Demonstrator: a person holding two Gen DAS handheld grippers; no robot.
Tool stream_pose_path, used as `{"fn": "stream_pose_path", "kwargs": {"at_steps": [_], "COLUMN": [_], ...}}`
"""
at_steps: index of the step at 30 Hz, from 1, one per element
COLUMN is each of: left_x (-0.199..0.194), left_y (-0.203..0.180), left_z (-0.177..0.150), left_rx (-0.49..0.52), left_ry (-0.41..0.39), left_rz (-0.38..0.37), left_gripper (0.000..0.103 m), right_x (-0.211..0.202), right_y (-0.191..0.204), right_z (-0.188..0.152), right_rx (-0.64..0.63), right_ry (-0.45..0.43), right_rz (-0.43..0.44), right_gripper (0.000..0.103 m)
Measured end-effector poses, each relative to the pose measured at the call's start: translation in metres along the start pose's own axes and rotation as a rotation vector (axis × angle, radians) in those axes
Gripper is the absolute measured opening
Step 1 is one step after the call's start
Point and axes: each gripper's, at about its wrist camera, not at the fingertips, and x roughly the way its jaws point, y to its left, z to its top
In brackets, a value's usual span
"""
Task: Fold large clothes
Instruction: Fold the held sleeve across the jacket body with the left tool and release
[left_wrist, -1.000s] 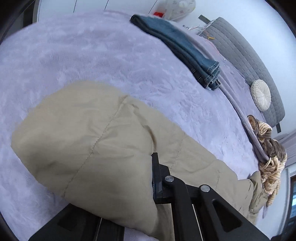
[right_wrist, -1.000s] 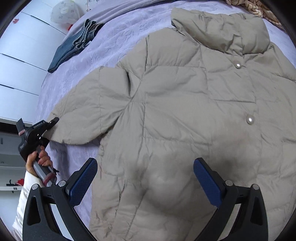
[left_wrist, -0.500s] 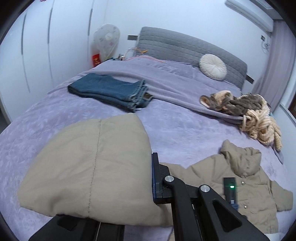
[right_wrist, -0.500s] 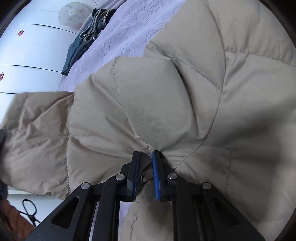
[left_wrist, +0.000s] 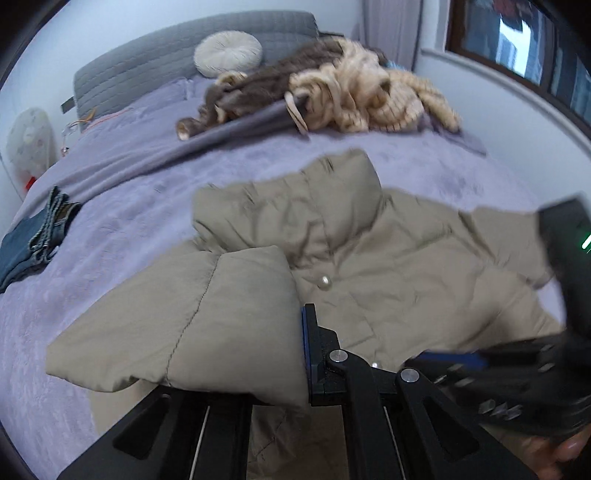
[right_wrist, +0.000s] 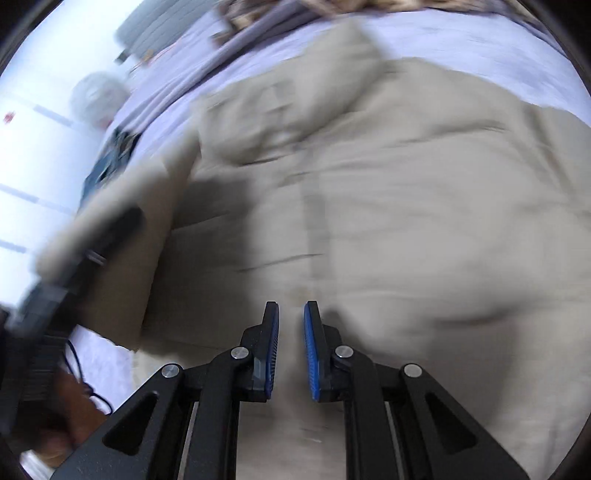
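A beige puffer jacket (left_wrist: 399, 266) with pearl buttons lies front-up on the lilac bed (left_wrist: 110, 229). My left gripper (left_wrist: 295, 354) is shut on the jacket's sleeve (left_wrist: 192, 325) and holds the sleeve over the jacket's front. My right gripper (right_wrist: 290, 343) hovers just above the jacket's body (right_wrist: 406, 221); its jaws stand a narrow gap apart with nothing between them. The right gripper also shows blurred in the left wrist view (left_wrist: 498, 373), at the lower right.
Folded blue jeans (left_wrist: 29, 243) lie at the bed's left. A brown and cream knitted pile (left_wrist: 332, 99) and a round cushion (left_wrist: 227, 53) lie near the grey headboard (left_wrist: 155, 62). A window (left_wrist: 524, 44) is on the right wall.
My left gripper has carried the sleeve from the bed's side over onto the jacket's front. My right gripper has let go of the fabric, opened a little and lifted off.
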Motion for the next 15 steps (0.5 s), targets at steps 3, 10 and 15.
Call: {"fn": "stream_pose_path", "kwargs": {"at_steps": [3,10,15], "left_x": [0.041,0.014,-0.033], "left_y": [-0.027,-0.033,-0.014], "left_z": [-0.025,-0.052,-0.061], "left_rx": [0.061,0.047,0.012], "left_ry": [0.108,0.069,0.053], "left_rz": [0.049,0.062,0.04], "left_gripper": [0.007,0.094,0.094], "right_x": [-0.008,0.001,-0.021], "right_y": [-0.03,-0.033,-0.047], "right_z": [-0.003,0.003,0.007], "right_rx": [0.066,0.089,0.03], "right_ry": [0.004,0.022,0.024], "right_rz": [-0.043,-0.015,0.0], "right_gripper": [0.016,0.017,0.052]}}
